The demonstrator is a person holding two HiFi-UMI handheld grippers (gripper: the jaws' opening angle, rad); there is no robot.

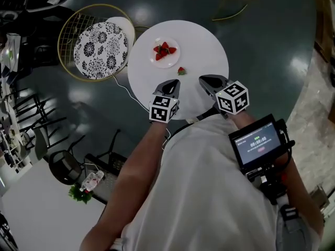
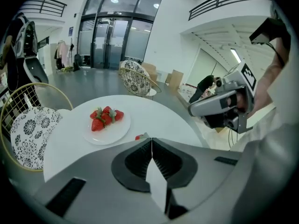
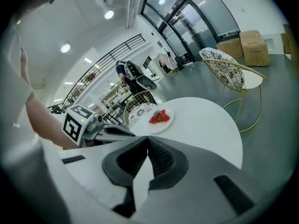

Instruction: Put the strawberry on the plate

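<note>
The only print in view is the black-and-white square pattern on each marker cube (image 1: 164, 109), and a small screen (image 1: 258, 141) by the person's right arm. The screen shows a row of pale digits and a green mark, all too small to read, and no brand name can be made out. The left gripper (image 2: 151, 141) has its jaws pressed together with nothing between them. The loose strawberry (image 2: 141, 136) lies on the round white table (image 2: 159, 118) just past the jaw tips, a touch to their left, and is half hidden behind them in the left gripper view. In the head view this strawberry (image 1: 181, 71) sits apart from the tips of the left gripper (image 1: 172, 85), between them and the plate (image 1: 172, 61). The right gripper (image 3: 147, 139) also has its jaws closed on nothing. It hangs over the near edge of the table beside the left one, and the loose strawberry lies ahead of its tips and off to their left. The plate (image 2: 117, 132) is further out from the left jaws, ahead and to the left. It holds a small heap of red strawberries (image 2: 105, 117) with green tops. Nothing lies on the table between either pair of jaws and the loose strawberry, or between that strawberry and the plate. Beyond the plate, further to the left of the jaws, stands a gold wire chair (image 1: 70, 22) with a black-and-white patterned cushion (image 1: 100, 50). A thin white cable (image 1: 127, 92) runs along the dark floor beside the table.
</note>
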